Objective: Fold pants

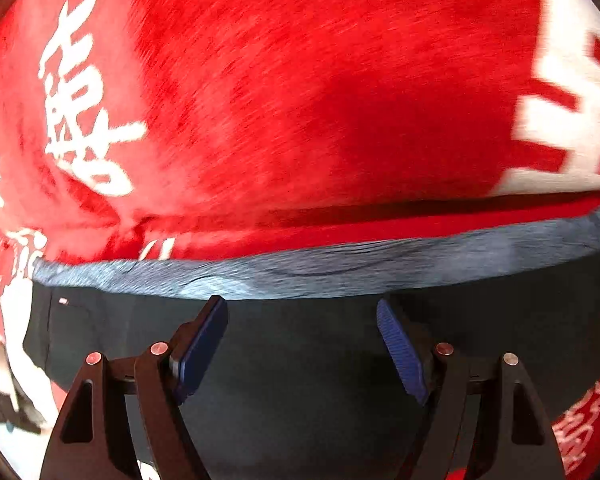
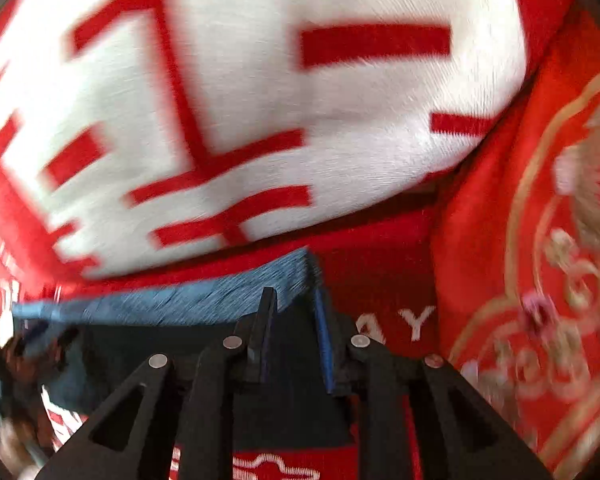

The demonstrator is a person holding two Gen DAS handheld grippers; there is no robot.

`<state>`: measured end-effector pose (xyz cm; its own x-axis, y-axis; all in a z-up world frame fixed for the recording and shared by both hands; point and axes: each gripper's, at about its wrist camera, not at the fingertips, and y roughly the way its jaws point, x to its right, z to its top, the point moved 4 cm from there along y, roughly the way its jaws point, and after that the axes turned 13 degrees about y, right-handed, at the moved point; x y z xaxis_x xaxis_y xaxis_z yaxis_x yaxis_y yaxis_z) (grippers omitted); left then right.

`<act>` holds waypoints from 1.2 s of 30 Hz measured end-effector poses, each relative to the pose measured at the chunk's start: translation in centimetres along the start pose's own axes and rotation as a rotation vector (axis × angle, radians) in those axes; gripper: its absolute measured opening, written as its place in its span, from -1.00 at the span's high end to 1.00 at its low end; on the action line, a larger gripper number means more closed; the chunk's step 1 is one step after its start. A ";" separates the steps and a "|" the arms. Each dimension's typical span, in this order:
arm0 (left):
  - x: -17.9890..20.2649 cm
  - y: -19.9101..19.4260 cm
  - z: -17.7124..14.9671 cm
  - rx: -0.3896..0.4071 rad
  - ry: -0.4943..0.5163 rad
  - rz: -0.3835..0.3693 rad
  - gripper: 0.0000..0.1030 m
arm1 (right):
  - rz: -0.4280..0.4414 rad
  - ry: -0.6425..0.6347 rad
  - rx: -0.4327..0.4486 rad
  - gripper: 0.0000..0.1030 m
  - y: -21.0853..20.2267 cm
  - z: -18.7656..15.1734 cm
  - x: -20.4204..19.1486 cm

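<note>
A red plush blanket point(image 1: 300, 80) with large white characters fills the background; on it lie the dark pants point(image 1: 300, 360), their grey-blue waistband point(image 1: 340, 268) farthest from the cameras — soft, light cloth, probably best pinched at the band's corners; the left gripper point(image 1: 302, 344) hovers over them, fingers wide apart; only the right wrist view shows the right gripper point(image 2: 292, 340), fingers narrowly apart at the band's corner, whether pinching it I cannot tell.

Red printed blanket point(image 1: 300, 80), apparently bedding, dark pants point(image 1: 300, 360) on top

Red plush blanket point(image 1: 300, 100), white characters, covers whole background.
</note>
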<state>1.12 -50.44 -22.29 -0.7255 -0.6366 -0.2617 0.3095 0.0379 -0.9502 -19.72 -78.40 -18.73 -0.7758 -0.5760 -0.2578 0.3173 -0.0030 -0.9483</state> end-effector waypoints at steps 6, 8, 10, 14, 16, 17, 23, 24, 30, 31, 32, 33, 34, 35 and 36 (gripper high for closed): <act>-5.0 3.3 -2.4 -0.034 -0.100 0.075 -0.64 | -0.038 -0.032 -0.125 0.59 5.2 -4.5 0.7; -8.2 3.7 -3.7 -0.069 -0.186 0.073 -0.63 | -0.025 -0.019 -0.114 0.59 5.0 -4.4 0.7; -11.5 4.1 -5.2 -0.106 -0.234 0.111 -0.63 | -0.060 -0.037 -0.113 0.57 4.3 -4.3 0.7; -16.0 3.7 -8.4 -0.138 -0.256 0.161 -0.63 | -0.023 -0.093 -0.104 0.12 2.9 -6.6 -3.4; -17.7 3.5 -9.8 -0.145 -0.258 0.172 -0.63 | 0.025 -0.116 -0.102 -0.01 1.9 -8.2 -5.9; -18.3 3.4 -10.3 -0.146 -0.262 0.170 -0.63 | 0.052 -0.124 -0.116 -0.01 1.7 -9.2 -7.3; -22.4 4.4 -13.2 -0.133 -0.243 0.131 -0.63 | 0.256 -0.181 -0.249 -0.01 2.6 -16.0 -18.0; -22.9 4.6 -13.4 -0.133 -0.232 0.128 -0.63 | 0.305 -0.173 -0.295 -0.01 3.4 -17.7 -20.5; -26.9 4.9 -15.2 -0.109 -0.186 0.128 -0.63 | 0.478 -0.086 -0.420 -0.01 7.5 -25.6 -29.9; -27.9 5.2 -15.7 -0.104 -0.179 0.127 -0.64 | 0.504 -0.054 -0.443 -0.01 8.7 -26.6 -31.4; -28.3 5.3 -16.0 -0.101 -0.173 0.129 -0.63 | 0.527 -0.020 -0.469 -0.01 9.9 -27.5 -32.7; -29.1 5.8 -16.4 -0.101 -0.166 0.132 -0.63 | 0.534 0.000 -0.485 -0.01 10.6 -28.1 -33.6; -29.5 6.1 -16.7 -0.104 -0.159 0.134 -0.64 | 0.529 0.025 -0.500 -0.01 11.6 -28.9 -34.3; -30.0 6.6 -17.1 -0.103 -0.157 0.129 -0.64 | 0.524 0.040 -0.507 -0.01 12.2 -29.2 -34.5; -30.6 7.0 -17.4 -0.094 -0.162 0.112 -0.64 | 0.521 0.056 -0.511 -0.01 12.9 -29.9 -35.0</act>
<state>14.75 -17.30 -23.88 -0.5789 -0.7398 -0.3430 0.3184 0.1821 -0.9303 -4.79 -33.84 -27.45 -0.6244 -0.3562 -0.6951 0.3692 0.6497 -0.6646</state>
